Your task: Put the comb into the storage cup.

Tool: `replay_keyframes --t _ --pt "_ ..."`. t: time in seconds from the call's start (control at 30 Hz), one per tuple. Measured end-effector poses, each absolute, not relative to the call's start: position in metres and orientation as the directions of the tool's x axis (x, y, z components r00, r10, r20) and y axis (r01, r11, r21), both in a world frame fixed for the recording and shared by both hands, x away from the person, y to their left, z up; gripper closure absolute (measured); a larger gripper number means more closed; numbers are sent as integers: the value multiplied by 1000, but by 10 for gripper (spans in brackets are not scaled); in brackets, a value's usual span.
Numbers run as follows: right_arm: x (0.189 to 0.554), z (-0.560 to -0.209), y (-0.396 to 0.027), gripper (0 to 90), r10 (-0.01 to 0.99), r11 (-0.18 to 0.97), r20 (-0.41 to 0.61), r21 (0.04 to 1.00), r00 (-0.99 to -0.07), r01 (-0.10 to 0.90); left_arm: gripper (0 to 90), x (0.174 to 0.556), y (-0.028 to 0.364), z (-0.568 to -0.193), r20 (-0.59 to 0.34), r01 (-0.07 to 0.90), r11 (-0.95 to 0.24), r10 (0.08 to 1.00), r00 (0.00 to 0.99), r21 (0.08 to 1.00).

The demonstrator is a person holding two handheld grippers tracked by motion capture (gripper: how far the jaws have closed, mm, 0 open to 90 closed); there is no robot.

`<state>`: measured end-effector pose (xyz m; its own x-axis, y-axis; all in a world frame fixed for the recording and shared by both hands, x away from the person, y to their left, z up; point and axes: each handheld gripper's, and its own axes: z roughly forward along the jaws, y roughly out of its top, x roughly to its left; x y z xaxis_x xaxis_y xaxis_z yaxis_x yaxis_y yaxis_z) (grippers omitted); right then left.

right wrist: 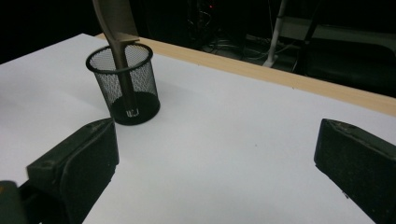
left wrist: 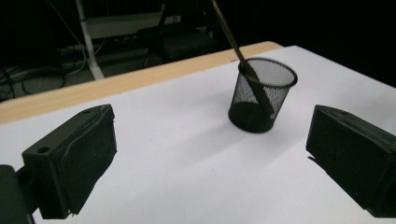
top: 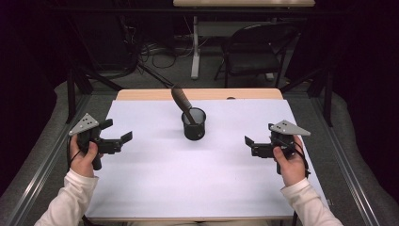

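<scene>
A brush (top: 181, 100) leans in a mesh cup (top: 194, 124) mid-counter (top: 141, 188), between the released left tool (top: 118, 136) and right tool (top: 250, 144). Likely light and stiff; best gripped at its upper handle.

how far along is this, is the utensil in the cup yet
Done, it seems: the brown long-handled utensil stands tilted inside the black mesh cup on the white table sheet. In hand: nothing; the left gripper and right gripper are both open, apart from the cup. Nothing visibly remains.
</scene>
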<state>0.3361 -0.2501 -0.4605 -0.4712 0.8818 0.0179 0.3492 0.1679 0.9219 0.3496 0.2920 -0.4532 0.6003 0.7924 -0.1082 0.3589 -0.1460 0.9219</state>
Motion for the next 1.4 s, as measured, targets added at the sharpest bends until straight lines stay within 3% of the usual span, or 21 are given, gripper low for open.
replay_keyframes --t 0.47,0.8,1.4 --pt "317 -503 -274 0 920 148 10 916 -392 372 21 330 306 -490 -131 375 -120 804 580 919" --pt "309 -521 -281 0 929 162 -14 914 -370 373 21 321 305 -517 -139 365 -108 798 587 925" --pt "307 -542 -287 0 931 128 32 905 -363 406 23 315 308 -535 -119 328 -99 804 583 940"
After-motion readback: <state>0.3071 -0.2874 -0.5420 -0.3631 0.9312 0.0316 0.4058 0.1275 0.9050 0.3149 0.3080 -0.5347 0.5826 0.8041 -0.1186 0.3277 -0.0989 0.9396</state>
